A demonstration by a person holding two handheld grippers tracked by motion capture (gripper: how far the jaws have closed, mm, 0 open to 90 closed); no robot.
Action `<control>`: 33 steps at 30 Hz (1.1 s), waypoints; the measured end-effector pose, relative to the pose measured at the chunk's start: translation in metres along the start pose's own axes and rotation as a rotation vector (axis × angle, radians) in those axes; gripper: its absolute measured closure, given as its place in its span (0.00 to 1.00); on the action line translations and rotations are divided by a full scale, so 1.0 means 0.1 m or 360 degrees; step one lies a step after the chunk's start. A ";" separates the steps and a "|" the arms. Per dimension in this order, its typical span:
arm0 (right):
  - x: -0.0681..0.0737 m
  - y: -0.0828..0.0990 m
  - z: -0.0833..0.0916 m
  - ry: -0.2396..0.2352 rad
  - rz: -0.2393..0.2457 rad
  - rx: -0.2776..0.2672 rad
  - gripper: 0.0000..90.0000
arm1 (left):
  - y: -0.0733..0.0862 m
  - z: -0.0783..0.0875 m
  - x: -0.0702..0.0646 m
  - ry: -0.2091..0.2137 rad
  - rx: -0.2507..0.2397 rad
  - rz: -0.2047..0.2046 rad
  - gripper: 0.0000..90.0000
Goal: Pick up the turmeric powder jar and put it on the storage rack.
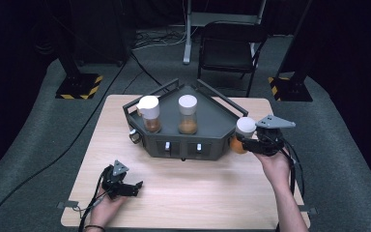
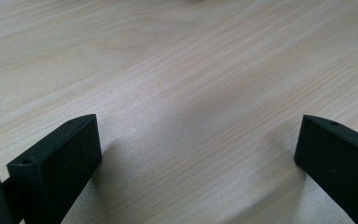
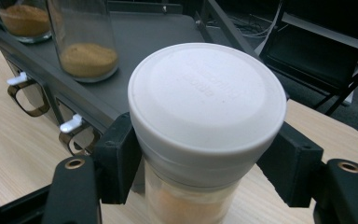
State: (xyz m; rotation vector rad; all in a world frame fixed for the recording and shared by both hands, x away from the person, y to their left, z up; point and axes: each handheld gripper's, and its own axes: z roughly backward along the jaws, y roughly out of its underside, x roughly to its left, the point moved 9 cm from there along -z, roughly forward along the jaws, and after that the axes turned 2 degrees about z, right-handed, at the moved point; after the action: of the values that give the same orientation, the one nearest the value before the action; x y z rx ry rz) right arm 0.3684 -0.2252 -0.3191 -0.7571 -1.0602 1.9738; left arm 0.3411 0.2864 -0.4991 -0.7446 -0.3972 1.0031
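A dark grey angular rack (image 1: 212,123) stands at the back middle of the wooden table (image 1: 183,188). Two clear jars with white lids and orange-brown powder stand on it, one at the left (image 1: 149,114) and one in the middle (image 1: 188,114). My right gripper (image 1: 244,140) is shut on a third jar (image 1: 242,134) just off the rack's right corner, held above the table. In the right gripper view the jaws clamp that jar (image 3: 205,116) below its white lid. My left gripper (image 1: 134,186) rests near the table's front left, open, with bare wood between its fingers (image 2: 60,158).
The rack's front face carries small metal clips (image 3: 72,130) and a round knob (image 1: 135,137) at its left corner. A black chair (image 1: 229,50) and stand bases (image 1: 79,84) stand on the grey floor beyond the table. Cables trail off both grippers.
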 end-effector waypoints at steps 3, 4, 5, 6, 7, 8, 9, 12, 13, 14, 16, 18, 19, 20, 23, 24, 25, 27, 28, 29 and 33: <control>0.00 -0.07 0.02 0.0008 0.0010 -0.0017 0.37 | 0.00 0.00 0.00 0.0000 0.0000 0.0000 0.00; 0.00 -0.10 0.02 0.0005 0.0005 -0.0020 0.37 | 0.00 0.00 0.00 0.0000 0.0000 0.0000 0.00; -0.01 -0.12 0.02 0.0003 0.0005 -0.0020 0.37 | 0.00 0.00 0.00 0.0000 0.0000 0.0000 0.00; -0.01 -0.14 0.02 0.0004 0.0009 -0.0022 0.37 | 0.00 0.00 0.00 0.0000 0.0000 0.0000 0.00; -0.01 -0.16 0.02 0.0007 0.0012 -0.0024 0.37 | 0.00 0.00 0.00 0.0000 0.0000 0.0001 0.00; -0.01 -0.17 0.02 0.0010 0.0014 -0.0026 0.37 | 0.00 0.00 0.00 0.0000 0.0000 0.0000 0.00; -0.01 -0.19 0.02 0.0011 0.0013 -0.0030 0.38 | 0.00 0.00 0.00 0.0000 0.0000 0.0000 0.00; -0.02 -0.24 0.01 0.0006 0.0003 -0.0042 0.37 | 0.00 0.00 0.00 0.0000 0.0000 0.0000 0.00; -0.02 -0.25 0.01 0.0007 0.0005 -0.0042 0.37 | 0.00 0.00 0.00 0.0000 0.0000 0.0000 0.00; -0.02 -0.27 0.01 0.0011 0.0008 -0.0042 0.38 | 0.00 0.00 0.00 -0.0001 0.0001 0.0000 0.00; -0.02 -0.31 0.00 0.0015 0.0012 -0.0047 0.38 | 0.00 0.00 0.00 0.0000 0.0000 0.0000 0.00; -0.02 -0.35 -0.01 0.0015 0.0014 -0.0049 0.37 | 0.00 0.00 0.00 0.0000 0.0000 0.0000 0.00; -0.02 -0.37 -0.01 0.0015 0.0019 -0.0051 0.38 | 0.00 0.00 0.00 0.0000 0.0000 0.0000 0.00; -0.01 -0.39 -0.01 0.0015 0.0027 -0.0053 0.37 | 0.00 0.00 0.00 0.0000 0.0000 0.0000 0.00; 0.00 -0.45 -0.02 0.0012 0.0034 -0.0069 0.37 | 0.00 0.00 0.00 0.0000 0.0000 0.0000 0.00; 0.00 -0.47 -0.03 0.0008 0.0035 -0.0071 0.37 | 0.00 0.00 0.00 0.0000 0.0001 0.0000 0.00; 0.00 -0.49 -0.04 0.0007 0.0034 -0.0075 0.37 | 0.00 0.00 0.00 0.0000 0.0001 -0.0001 0.00; 0.01 -0.52 -0.07 0.0008 0.0035 -0.0075 0.37 | 0.00 0.00 0.00 0.0000 0.0001 -0.0001 0.00; 0.01 -0.53 -0.08 0.0006 0.0037 -0.0078 0.37 | 0.00 0.00 0.00 0.0000 0.0001 -0.0001 0.00; 0.01 -0.54 -0.11 -0.0002 0.0030 -0.0083 0.38 | 0.00 0.00 0.00 0.0000 0.0001 -0.0001 0.00; 0.01 -0.56 -0.18 -0.0029 0.0013 -0.0095 0.37 | 0.00 0.00 0.00 0.0000 0.0001 0.0000 0.00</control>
State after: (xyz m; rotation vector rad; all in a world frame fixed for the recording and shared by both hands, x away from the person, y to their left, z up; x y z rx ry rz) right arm 0.4007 -0.1965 -0.2798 -0.7779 -1.1327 1.9669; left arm 0.3412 0.2863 -0.4990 -0.7442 -0.3971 1.0029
